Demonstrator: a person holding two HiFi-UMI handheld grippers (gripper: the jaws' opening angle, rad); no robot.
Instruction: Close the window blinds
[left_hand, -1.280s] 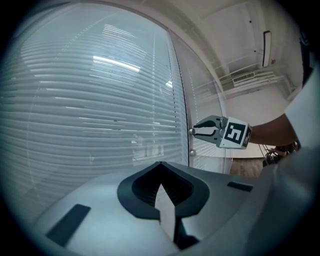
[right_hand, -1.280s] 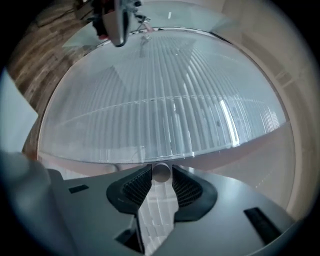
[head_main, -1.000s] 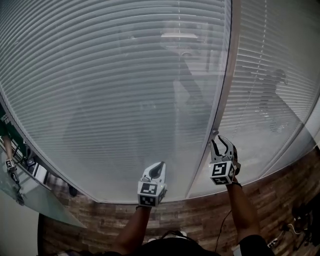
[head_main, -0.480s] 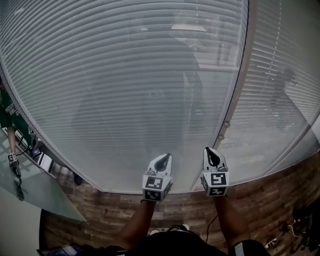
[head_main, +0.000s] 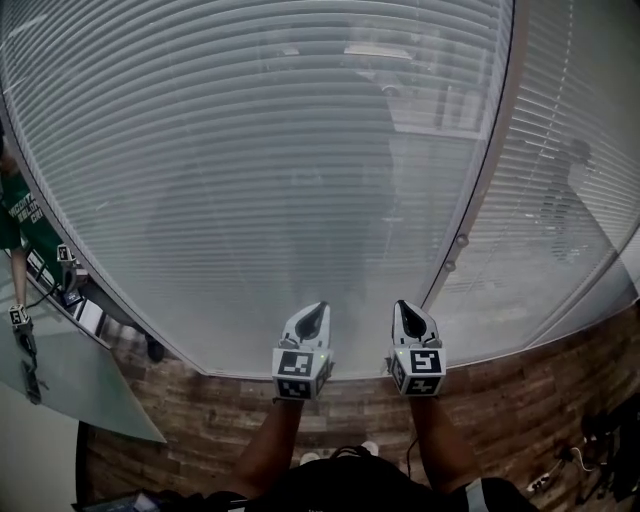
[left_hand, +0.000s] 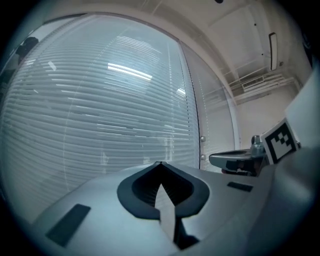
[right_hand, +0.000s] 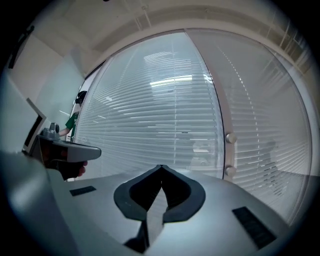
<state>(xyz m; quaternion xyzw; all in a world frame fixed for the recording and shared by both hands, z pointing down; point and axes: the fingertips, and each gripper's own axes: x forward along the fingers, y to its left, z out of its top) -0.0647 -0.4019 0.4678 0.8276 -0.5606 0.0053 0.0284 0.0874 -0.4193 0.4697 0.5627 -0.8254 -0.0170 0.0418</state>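
The left gripper (head_main: 316, 308) and right gripper (head_main: 404, 306) hang side by side at the window's bottom edge, both clenched on nothing. The blinds (head_main: 250, 150) behind the glass look turned shut. The knobs (head_main: 460, 240) on the frame go untouched, so the job seems done.

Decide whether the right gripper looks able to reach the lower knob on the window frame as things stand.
Probably yes: nothing stands between the right gripper and the lower knob, ahead to its right. Its jaws are shut and empty, so they would need opening to grip it.
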